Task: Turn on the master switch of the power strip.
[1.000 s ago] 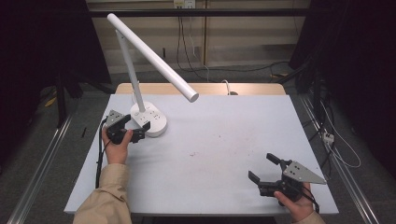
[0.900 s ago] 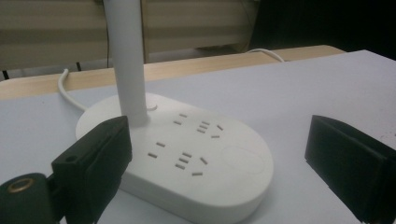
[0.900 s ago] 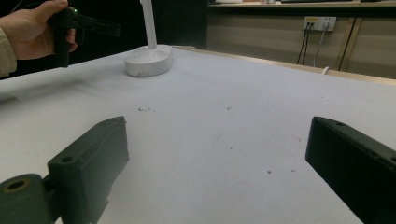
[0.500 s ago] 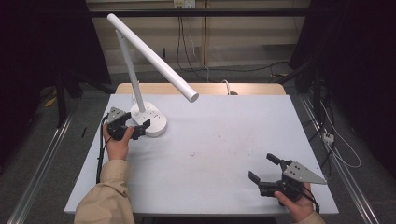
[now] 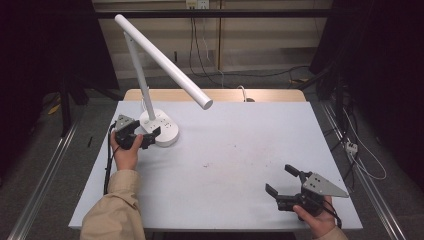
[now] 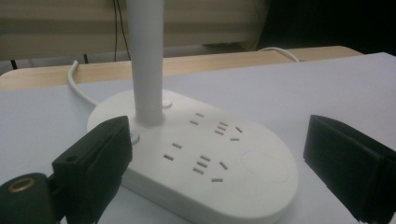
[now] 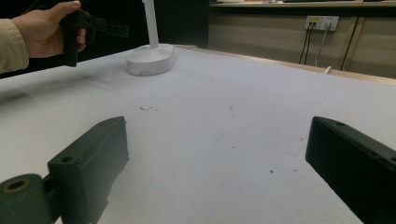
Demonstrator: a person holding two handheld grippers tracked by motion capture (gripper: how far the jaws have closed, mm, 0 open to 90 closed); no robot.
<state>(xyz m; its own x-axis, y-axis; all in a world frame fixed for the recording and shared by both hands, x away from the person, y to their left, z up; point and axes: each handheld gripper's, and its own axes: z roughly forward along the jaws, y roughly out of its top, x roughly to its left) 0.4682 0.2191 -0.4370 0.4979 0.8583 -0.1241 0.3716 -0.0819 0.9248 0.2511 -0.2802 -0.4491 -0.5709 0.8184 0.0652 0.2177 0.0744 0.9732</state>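
White lamp [image 5: 159, 131] sits at the desk's [image 5: 230, 165] far left; I hold my left hand-held gripper [image 5: 150, 137] wide open astride its base — ready to grasp — while the right [image 5: 285, 181] idles, open and empty.

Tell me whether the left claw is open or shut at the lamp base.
Open. The left claw has its jaws spread wide on either side of the white lamp base, gripping nothing.
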